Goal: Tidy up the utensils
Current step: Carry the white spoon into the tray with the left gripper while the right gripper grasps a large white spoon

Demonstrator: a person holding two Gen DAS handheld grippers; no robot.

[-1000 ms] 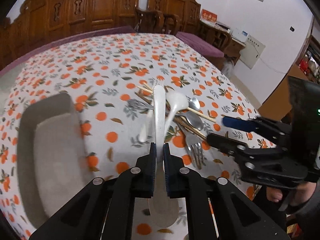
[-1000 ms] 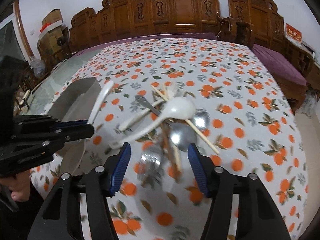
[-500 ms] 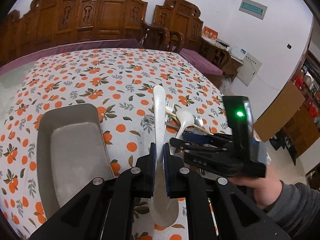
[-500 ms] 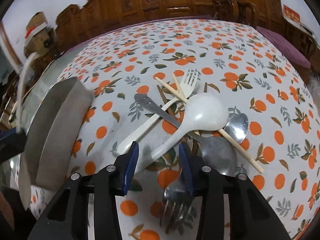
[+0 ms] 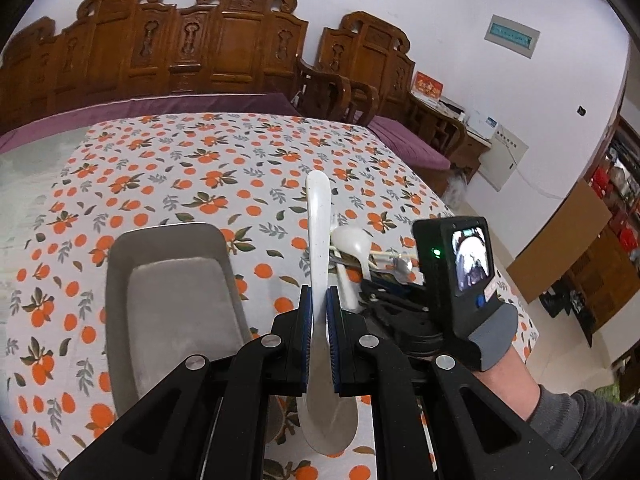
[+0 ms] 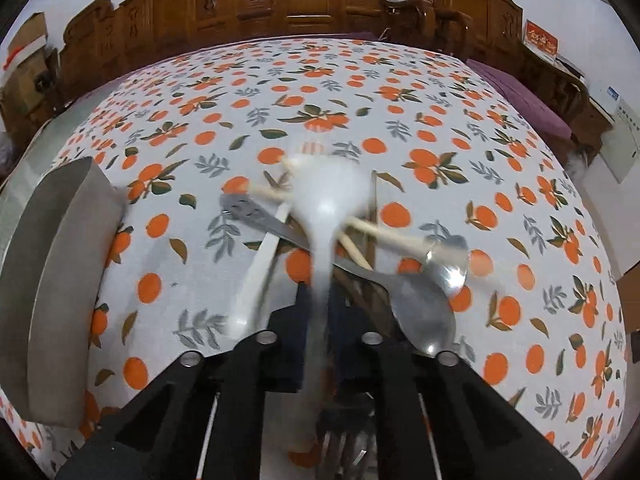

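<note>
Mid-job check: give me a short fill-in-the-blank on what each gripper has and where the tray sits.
1. The left gripper is shut on a white ____.
2. The right gripper, jaws just closed, grips the handle of a white spoon lying on the utensil ____.
3. In the right wrist view the grey tray sits to the ____ of the pile.

Missing words: spoon; pile; left

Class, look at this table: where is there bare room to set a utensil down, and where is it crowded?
Free: the tray floor is bare, and so is the tablecloth between the tray and the far wooden benches. Crowded: the utensil pile right of the tray, where spoons, chopsticks and forks overlap under the right gripper.
</note>
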